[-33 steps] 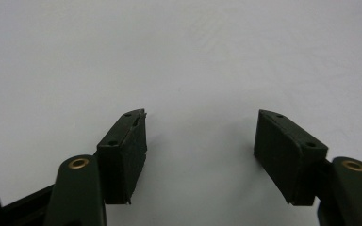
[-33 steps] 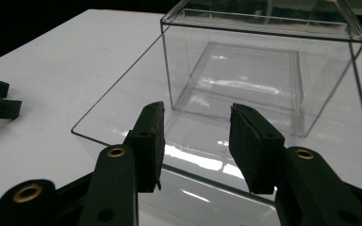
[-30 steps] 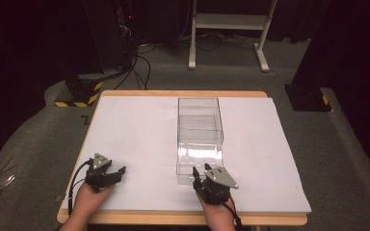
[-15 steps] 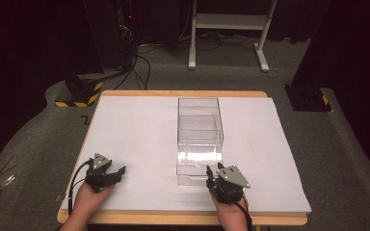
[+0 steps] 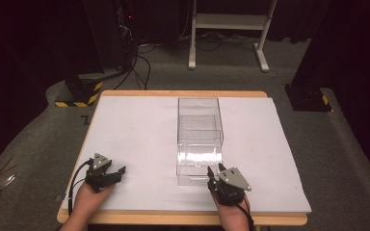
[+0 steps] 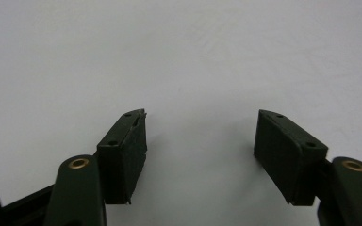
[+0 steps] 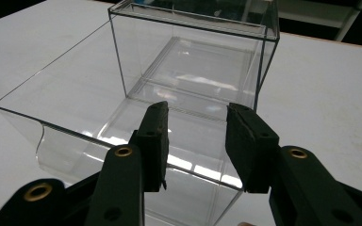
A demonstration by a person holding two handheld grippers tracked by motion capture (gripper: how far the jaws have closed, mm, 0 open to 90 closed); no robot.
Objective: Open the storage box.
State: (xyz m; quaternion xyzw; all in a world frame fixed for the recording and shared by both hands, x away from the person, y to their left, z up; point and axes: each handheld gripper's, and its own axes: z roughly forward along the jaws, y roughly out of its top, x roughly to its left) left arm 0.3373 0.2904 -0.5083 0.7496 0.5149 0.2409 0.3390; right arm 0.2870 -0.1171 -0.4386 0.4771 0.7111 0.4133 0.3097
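a clear plastic box (image 5: 198, 139) with a pulled-out drawer sits mid-table on the white sheet (image 5: 135, 130), its long axis running from the person's edge toward the far edge, drawer end facing the person. the right gripper (image 5: 214, 174) sits just at the drawer's near right corner; in the right gripper view its jaws stand apart over the drawer's front wall (image 7: 136, 155), not clamped. the left gripper (image 5: 118, 172) rests on the sheet well to the left, jaws wide apart.
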